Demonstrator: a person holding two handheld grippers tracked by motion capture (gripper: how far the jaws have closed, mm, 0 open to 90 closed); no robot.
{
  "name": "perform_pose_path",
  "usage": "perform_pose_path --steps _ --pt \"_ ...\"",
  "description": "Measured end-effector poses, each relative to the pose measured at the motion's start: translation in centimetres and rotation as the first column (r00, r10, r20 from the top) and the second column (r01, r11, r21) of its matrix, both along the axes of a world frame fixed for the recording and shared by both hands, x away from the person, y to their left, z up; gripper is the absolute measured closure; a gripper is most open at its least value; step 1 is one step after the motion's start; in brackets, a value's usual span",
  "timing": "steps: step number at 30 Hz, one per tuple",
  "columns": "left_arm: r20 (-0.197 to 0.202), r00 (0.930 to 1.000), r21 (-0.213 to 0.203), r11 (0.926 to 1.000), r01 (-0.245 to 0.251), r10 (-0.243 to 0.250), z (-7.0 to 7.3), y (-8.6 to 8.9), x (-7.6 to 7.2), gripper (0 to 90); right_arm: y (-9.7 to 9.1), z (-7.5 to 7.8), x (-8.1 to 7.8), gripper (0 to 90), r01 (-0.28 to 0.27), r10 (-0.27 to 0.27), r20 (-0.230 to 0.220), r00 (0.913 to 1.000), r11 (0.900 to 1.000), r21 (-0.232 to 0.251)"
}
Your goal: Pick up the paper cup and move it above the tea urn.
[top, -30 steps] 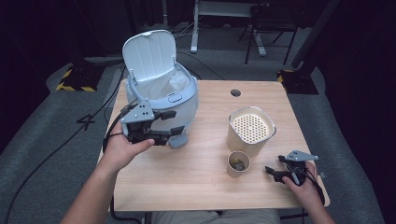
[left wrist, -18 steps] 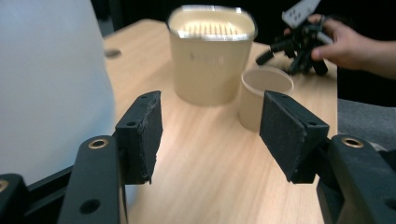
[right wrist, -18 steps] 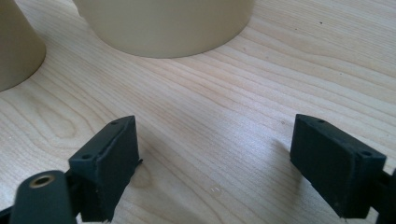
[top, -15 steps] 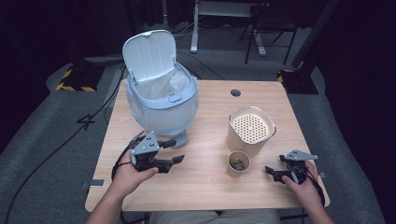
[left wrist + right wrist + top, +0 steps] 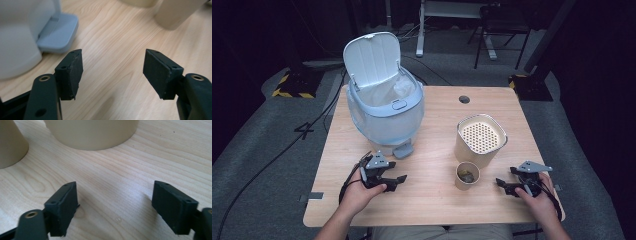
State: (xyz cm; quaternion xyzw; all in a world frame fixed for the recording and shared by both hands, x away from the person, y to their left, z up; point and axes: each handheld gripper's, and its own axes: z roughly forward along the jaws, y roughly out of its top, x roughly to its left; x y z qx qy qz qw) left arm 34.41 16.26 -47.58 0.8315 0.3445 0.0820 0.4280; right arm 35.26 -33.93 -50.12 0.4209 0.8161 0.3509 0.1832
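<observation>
On the tabletop [image 5: 432,150], both tools rested low with nothing gripped.
Left tool [image 5: 396,181] had just been opening, jaws empty, the bin [image 5: 384,112] just ahead; right tool [image 5: 506,186] had just been closing on nothing, small cup [image 5: 467,175] beside its tips.

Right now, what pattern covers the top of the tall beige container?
A grid of small round holes across the tall beige container's cream top, clearest in the high view.

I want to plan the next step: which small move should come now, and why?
Probably move the right gripper toward the small paper cup. Its jaws are open and empty, the cup holds scraps, and the bin lid stands open.
</observation>
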Motion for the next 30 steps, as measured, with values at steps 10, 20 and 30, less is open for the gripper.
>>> perform_pose_path --steps 10,20,30 --pt "0.003 0.9987 0.163 0.9853 -0.051 0.051 -2.2 -0.1 0.4 25.4 0.0 0.9 -0.8 22.1 -0.071 0.07 -0.03 0.9971 0.9972 -0.022" --pt "0.021 0.998 0.181 0.9815 -0.063 0.06 -2.8 0.0 0.6 18.4 0.5 1.7 -1.3 20.1 -0.118 0.118 -0.011 0.993 0.9928 -0.022" --pt "0.021 0.9979 0.181 0.9815 -0.064 0.061 -2.8 0.0 0.6 18.2 2.5 3.2 -2.3 16.5 -0.166 0.167 0.049 0.9848 0.9859 -0.02"
